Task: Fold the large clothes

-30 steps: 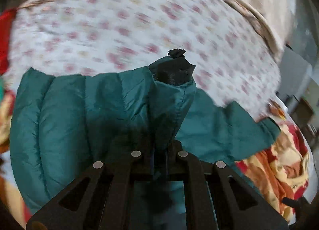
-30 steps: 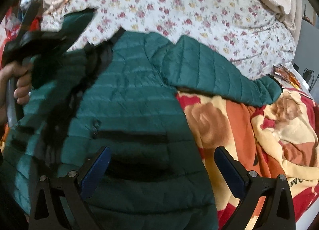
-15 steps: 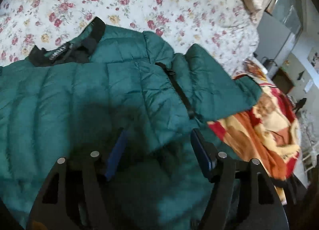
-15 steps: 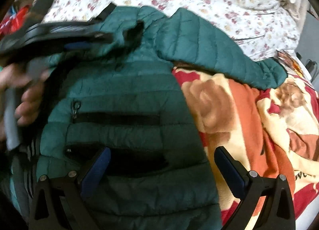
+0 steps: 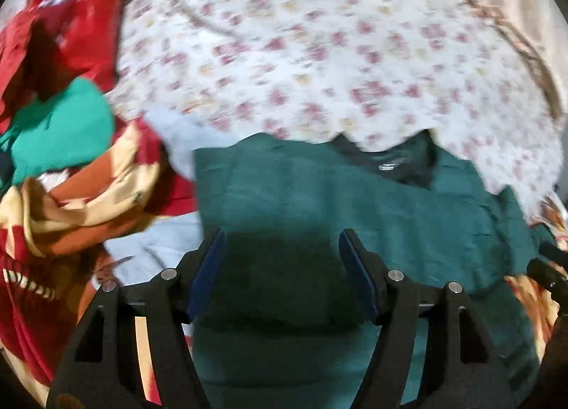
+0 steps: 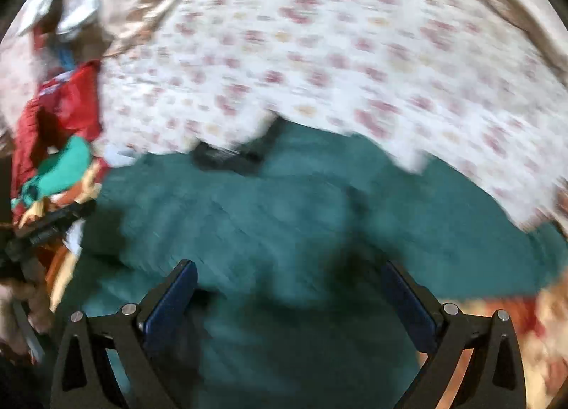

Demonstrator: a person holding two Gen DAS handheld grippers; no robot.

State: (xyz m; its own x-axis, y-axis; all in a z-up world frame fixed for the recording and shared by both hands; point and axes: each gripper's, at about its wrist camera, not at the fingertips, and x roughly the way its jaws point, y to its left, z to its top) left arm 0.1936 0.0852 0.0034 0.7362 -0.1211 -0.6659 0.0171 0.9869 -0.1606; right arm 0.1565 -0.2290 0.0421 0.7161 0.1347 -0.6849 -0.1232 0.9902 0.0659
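A dark green puffer jacket lies spread on the bed, its black collar at the far edge. It also fills the lower half of the blurred right wrist view, collar up. My left gripper is open and empty just above the jacket's body. My right gripper is open and empty over the jacket too. The left gripper shows at the left edge of the right wrist view.
A white floral sheet covers the bed beyond the jacket. A pile of red and bright green clothes lies at the left. An orange, red and cream blanket lies left of the jacket and also at the right.
My left gripper let go of the jacket fold and opened. Both grippers have swung left and back over the jacket; both views are now motion-blurred.
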